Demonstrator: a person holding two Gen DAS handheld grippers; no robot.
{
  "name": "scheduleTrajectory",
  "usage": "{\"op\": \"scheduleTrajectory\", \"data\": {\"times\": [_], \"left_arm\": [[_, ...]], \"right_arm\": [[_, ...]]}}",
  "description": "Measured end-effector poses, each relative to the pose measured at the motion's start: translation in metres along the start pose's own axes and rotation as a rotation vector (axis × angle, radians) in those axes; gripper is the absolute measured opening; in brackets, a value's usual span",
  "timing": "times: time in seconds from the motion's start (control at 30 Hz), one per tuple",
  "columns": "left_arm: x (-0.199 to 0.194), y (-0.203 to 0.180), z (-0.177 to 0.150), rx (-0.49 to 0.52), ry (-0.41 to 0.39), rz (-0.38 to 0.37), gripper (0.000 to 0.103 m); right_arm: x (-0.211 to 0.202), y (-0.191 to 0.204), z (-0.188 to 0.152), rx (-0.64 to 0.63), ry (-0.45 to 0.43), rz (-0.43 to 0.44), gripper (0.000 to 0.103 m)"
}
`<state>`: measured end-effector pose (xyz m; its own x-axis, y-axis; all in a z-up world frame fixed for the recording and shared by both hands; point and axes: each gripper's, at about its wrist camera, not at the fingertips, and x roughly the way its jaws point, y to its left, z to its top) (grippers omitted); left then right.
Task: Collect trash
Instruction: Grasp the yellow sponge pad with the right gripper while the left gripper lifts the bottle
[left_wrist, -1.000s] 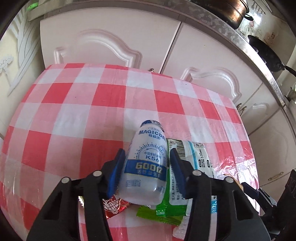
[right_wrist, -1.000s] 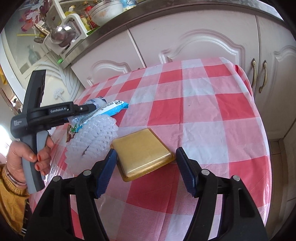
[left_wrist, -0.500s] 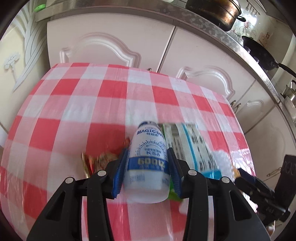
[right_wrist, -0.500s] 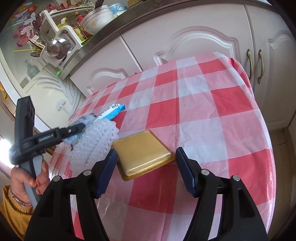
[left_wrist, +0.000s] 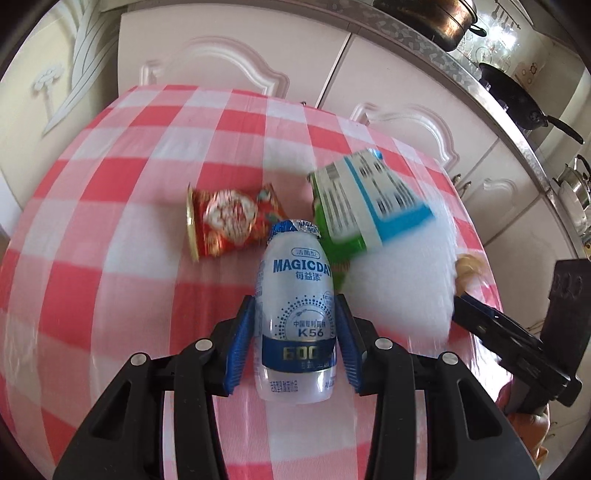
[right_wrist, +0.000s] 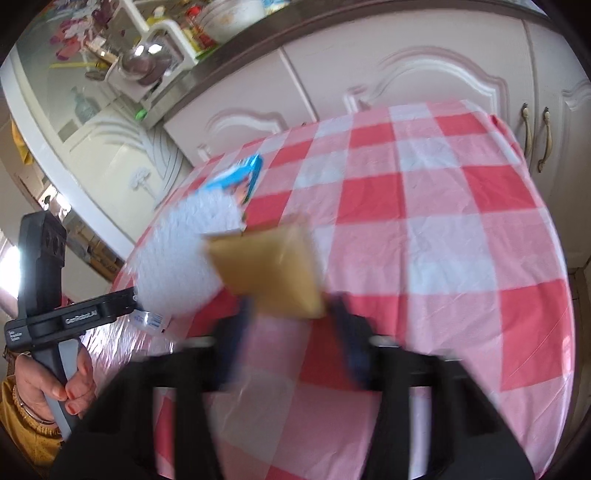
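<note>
Checked desk (left_wrist: 110, 184): left claw (left_wrist: 295, 328) grips bottle (left_wrist: 297, 314) just above cloth. Right claw (right_wrist: 291, 317), jaws just closing, blurred around gold tray (right_wrist: 269, 273); contact cannot be told.

I see the bench (left_wrist: 110, 177) under a red and white checked cloth (right_wrist: 424, 206). On it, in my left view, lie a red foil wrapper (left_wrist: 229, 221), a green packet (left_wrist: 340, 240) beneath a white and blue one (left_wrist: 373, 195), and blurred white foam netting (left_wrist: 399, 288). Whether the gold tray (right_wrist: 269, 273) rests flat on it, I cannot tell.
</note>
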<state>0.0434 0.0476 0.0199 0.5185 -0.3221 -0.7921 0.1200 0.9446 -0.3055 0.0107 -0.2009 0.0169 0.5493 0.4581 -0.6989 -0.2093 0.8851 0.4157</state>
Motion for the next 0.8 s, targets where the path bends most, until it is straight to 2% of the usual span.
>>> {"op": "scheduleTrajectory", "data": {"times": [0.2,0.5,0.63,0.7,0.8], "left_arm": [[-0.013,-0.001,-0.020,-0.011,-0.007,-0.018,0.044],[-0.033,-0.001,-0.040,-0.012,-0.017,-0.047,0.044],[-0.038,0.003,-0.050,-0.018,-0.006,-0.047,0.044],[-0.040,0.006,-0.053,-0.026,-0.005,-0.047,0.044],[-0.045,0.010,-0.057,-0.032,-0.006,-0.047,0.044]], "right_arm": [[-0.006,0.004,-0.007,-0.019,-0.013,-0.037,0.036],[-0.009,0.009,-0.011,-0.039,-0.012,-0.008,0.034],[-0.008,0.020,-0.013,-0.086,-0.011,-0.006,0.039],[-0.008,0.024,-0.013,-0.102,-0.016,-0.012,0.046],[-0.007,0.030,-0.013,-0.127,-0.017,-0.031,0.046]]}}
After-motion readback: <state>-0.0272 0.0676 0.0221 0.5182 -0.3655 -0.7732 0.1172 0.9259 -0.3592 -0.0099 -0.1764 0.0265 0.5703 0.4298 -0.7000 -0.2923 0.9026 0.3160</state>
